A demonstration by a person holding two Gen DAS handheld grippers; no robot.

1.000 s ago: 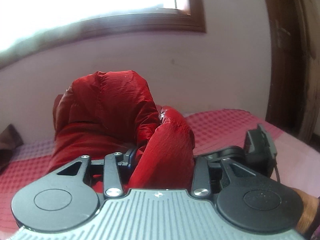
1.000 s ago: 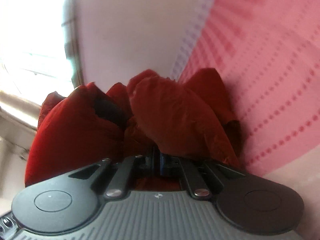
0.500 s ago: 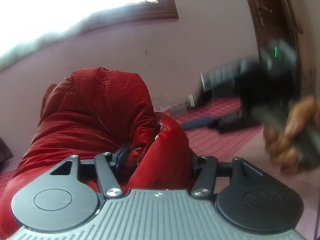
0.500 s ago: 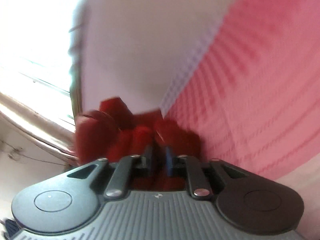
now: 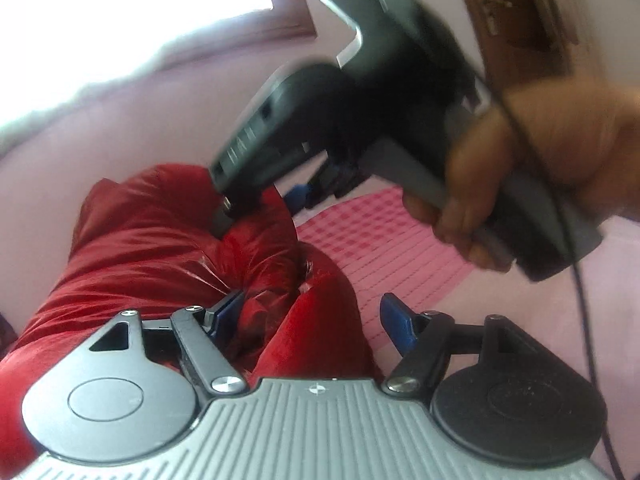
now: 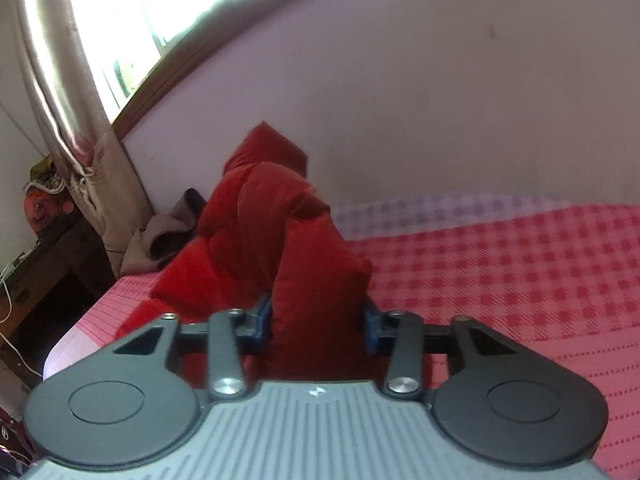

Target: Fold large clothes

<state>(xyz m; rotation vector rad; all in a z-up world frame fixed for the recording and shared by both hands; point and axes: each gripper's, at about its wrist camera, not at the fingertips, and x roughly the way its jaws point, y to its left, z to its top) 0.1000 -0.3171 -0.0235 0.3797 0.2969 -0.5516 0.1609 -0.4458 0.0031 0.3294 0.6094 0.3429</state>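
A red puffy jacket (image 5: 160, 248) lies bunched up on the pink checked bed (image 5: 384, 240). In the left wrist view my left gripper (image 5: 316, 316) is open, its blue pads wide apart, with a fold of the jacket lying between them. The right gripper's body (image 5: 360, 96), held in a hand, crosses above the jacket there. In the right wrist view the jacket (image 6: 272, 232) rises in a tall heap and my right gripper (image 6: 318, 320) stands open around a thick fold of it, the blue pads (image 6: 262, 320) at its sides.
A pale wall and a window (image 6: 160, 8) with a curtain (image 6: 68, 112) stand behind the bed (image 6: 500, 280). A brown garment (image 6: 168, 236) lies at the bed's far left. A dark side table (image 6: 44, 276) stands left of the bed. A wooden door (image 5: 516, 20) is at the right.
Both grippers have opened; they were shut on the jacket. The right gripper swung up and across in front of the left camera and now faces the jacket heap.
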